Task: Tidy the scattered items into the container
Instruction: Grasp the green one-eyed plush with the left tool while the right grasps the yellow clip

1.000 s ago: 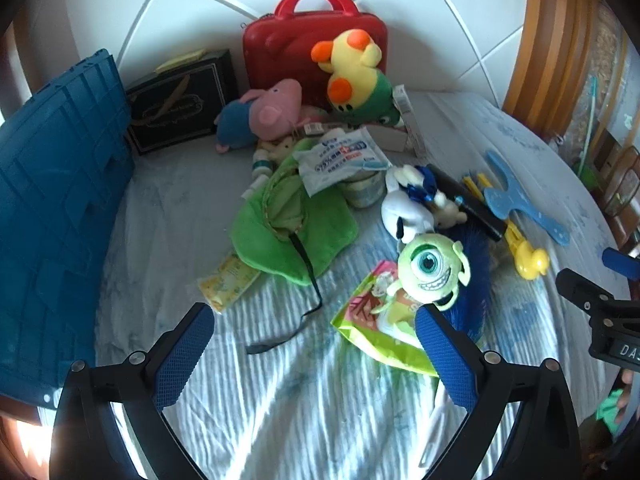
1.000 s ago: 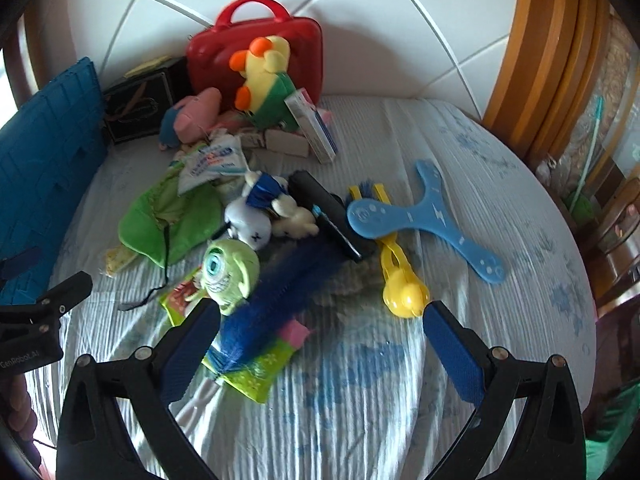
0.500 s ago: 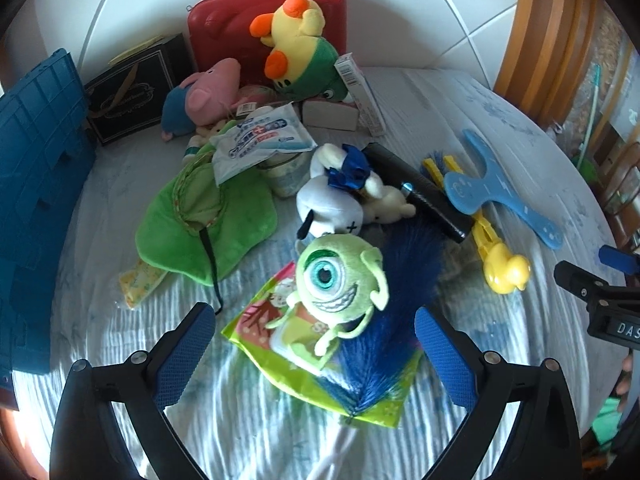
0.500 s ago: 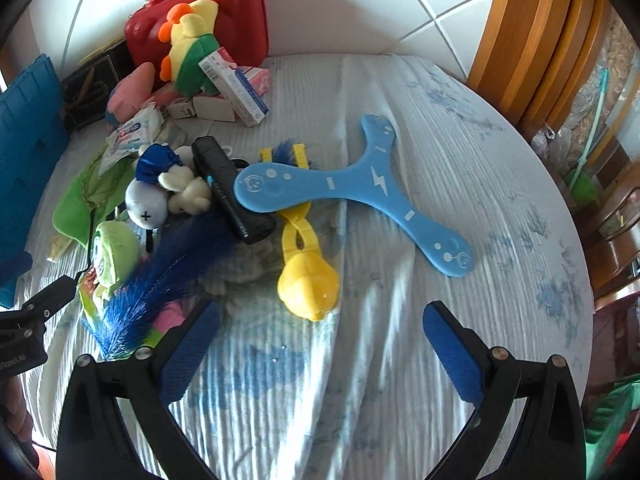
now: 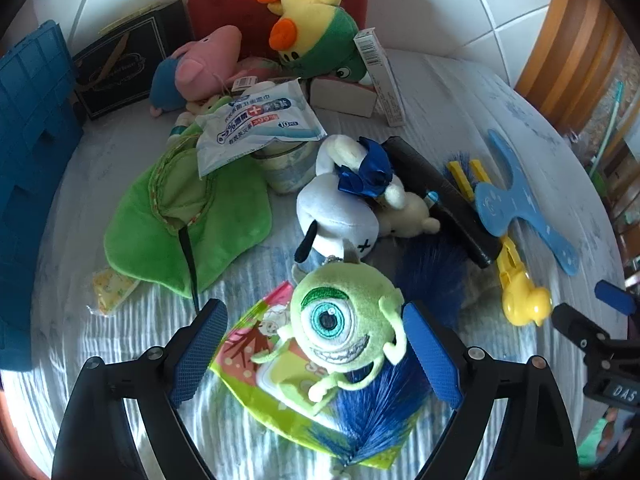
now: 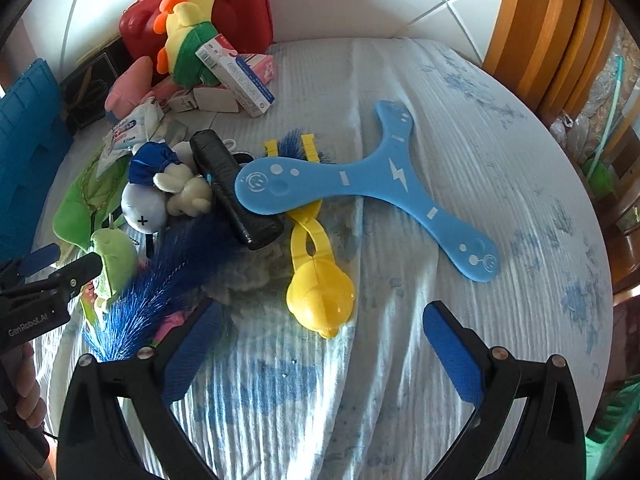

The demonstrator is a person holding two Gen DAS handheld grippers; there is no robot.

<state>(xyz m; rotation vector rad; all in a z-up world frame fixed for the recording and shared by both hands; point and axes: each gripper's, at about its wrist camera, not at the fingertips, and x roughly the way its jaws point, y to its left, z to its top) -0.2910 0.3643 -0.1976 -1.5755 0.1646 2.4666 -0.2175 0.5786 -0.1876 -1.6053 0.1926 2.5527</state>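
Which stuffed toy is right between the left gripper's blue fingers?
The green one-eyed monster. The white dog, pink pig and yellow duck lie farther back.

- The one-eyed plush (image 5: 340, 328) is lying on top of a snack packet (image 5: 256, 364) at the near edge of the pile, with the feather duster (image 5: 384, 400) running under it on the right.
- Just behind it the dog plush (image 5: 340, 216) is sitting, and the hat (image 5: 184, 216) is lying to its left.
- The wipes pack (image 5: 260, 124) is resting across the far end of that hat.
- The duck clamp (image 6: 316, 280) is lying to the right of the duster, with the boomerang (image 6: 360, 184) lying over its far end.
- The crate (image 5: 28, 152) is standing along the far left.
- The case (image 6: 208, 20) is standing against the far wall, with the duck plush (image 6: 188, 40) leaning in front of it.
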